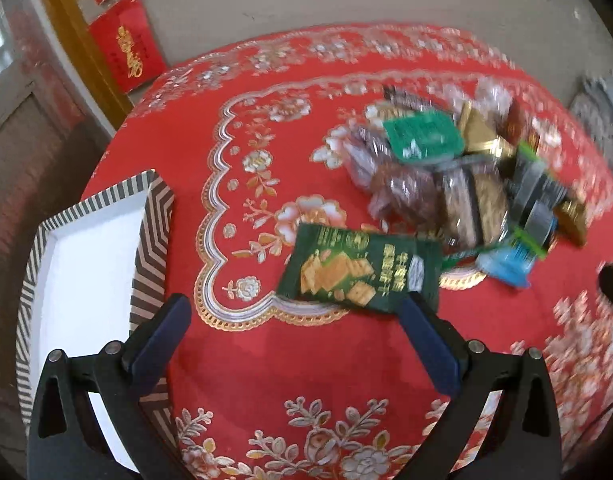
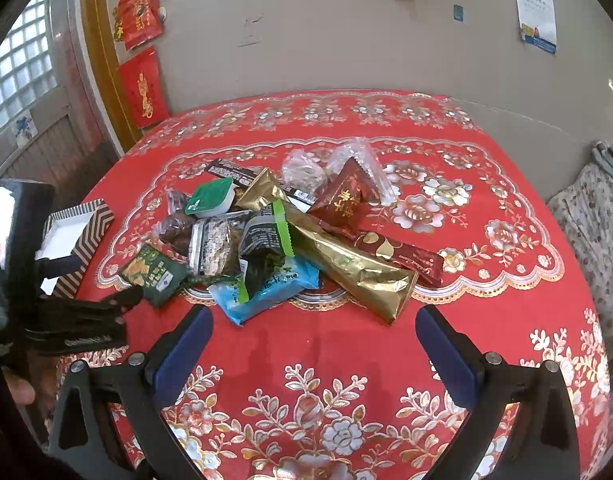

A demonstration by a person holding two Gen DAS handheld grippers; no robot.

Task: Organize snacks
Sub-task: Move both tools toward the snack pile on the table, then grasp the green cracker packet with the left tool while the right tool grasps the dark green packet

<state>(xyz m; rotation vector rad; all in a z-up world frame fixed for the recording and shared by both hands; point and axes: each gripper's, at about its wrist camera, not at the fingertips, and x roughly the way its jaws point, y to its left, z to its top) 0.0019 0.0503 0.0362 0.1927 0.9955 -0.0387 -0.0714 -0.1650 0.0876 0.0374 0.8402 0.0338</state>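
Both handheld tools hang with jaws spread wide and empty over a red floral tablecloth: the left gripper just short of a dark green cracker packet, the right gripper near a blue wrapper. The snack pile sits mid-table, and a striped box waits at the left edge.

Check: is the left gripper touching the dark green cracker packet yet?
Cannot tell. In the left wrist view, one fingertip of the open left gripper overlaps the dark green cracker packet edge; the right wrist view shows them close too, but neither shows contact or a gap.
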